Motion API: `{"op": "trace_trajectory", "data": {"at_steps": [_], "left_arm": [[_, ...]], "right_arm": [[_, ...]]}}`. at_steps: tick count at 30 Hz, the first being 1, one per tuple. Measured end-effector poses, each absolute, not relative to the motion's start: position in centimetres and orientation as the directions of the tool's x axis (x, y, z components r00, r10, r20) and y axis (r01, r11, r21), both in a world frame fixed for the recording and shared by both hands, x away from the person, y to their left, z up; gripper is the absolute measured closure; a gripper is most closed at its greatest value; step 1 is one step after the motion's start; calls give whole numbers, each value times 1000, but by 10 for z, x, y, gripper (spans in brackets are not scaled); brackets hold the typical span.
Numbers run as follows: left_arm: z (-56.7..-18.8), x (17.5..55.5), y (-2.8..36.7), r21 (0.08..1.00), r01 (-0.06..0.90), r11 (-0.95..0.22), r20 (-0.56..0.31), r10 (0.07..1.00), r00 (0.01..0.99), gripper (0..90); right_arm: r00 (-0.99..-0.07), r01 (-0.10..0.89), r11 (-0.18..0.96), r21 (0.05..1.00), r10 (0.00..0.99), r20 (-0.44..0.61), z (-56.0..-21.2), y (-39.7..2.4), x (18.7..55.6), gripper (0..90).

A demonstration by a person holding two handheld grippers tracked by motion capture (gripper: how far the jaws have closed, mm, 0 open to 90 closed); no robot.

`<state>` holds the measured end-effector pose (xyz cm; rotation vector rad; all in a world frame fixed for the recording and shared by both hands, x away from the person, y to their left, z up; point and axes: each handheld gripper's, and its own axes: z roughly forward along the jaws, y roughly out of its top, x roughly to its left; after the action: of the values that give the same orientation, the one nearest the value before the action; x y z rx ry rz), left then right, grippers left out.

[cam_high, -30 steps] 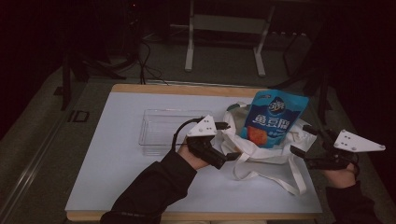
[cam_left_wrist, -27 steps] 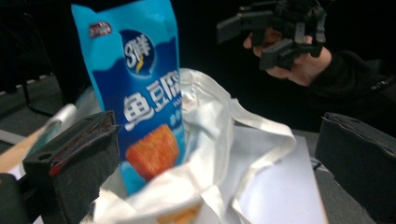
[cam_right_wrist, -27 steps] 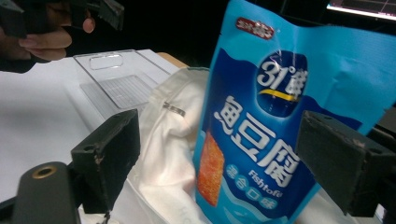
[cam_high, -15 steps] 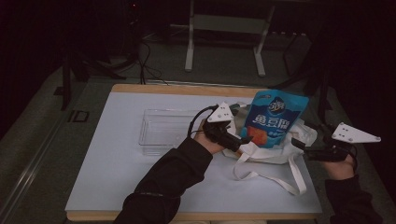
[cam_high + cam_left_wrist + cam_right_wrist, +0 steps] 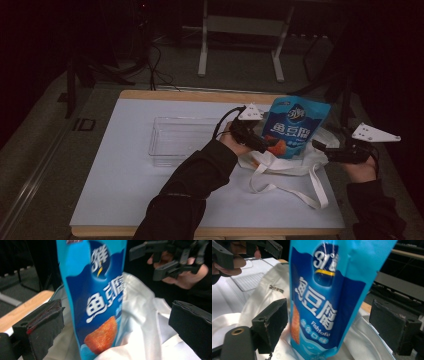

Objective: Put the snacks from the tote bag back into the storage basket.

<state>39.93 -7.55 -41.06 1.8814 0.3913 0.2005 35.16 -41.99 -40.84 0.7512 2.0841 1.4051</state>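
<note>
Beside the snack pouch, the left gripper has closed in.

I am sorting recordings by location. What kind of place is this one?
Probably a lab or studio set up for recording, not a home. A white-topped table with a wooden edge stands on a dark floor, metal stand legs rise behind it, and cables trail across the floor.

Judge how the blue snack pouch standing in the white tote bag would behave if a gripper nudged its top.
The blue snack pouch stands tall and narrow, so it would probably tip. Its puffed film looks light and likely slippery. The soft white tote bag offers little bracing.
</note>
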Motion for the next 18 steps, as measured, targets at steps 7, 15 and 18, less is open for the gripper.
{"op": "trace_trajectory", "data": {"at_steps": [7,15,18], "left_arm": [[-414,415,-89,919,193,-345,-50,385,922,167],[-417,424,-101,909,200,-366,-44,393,918,333],[-417,428,-103,909,217,-356,-60,403,913,444]], "right_arm": [[-720,203,315,927,690,-77,-415,-421,366,154],[-737,204,318,926,672,-68,-420,-419,375,315],[-761,223,317,922,647,-39,-423,-416,382,441]]}}
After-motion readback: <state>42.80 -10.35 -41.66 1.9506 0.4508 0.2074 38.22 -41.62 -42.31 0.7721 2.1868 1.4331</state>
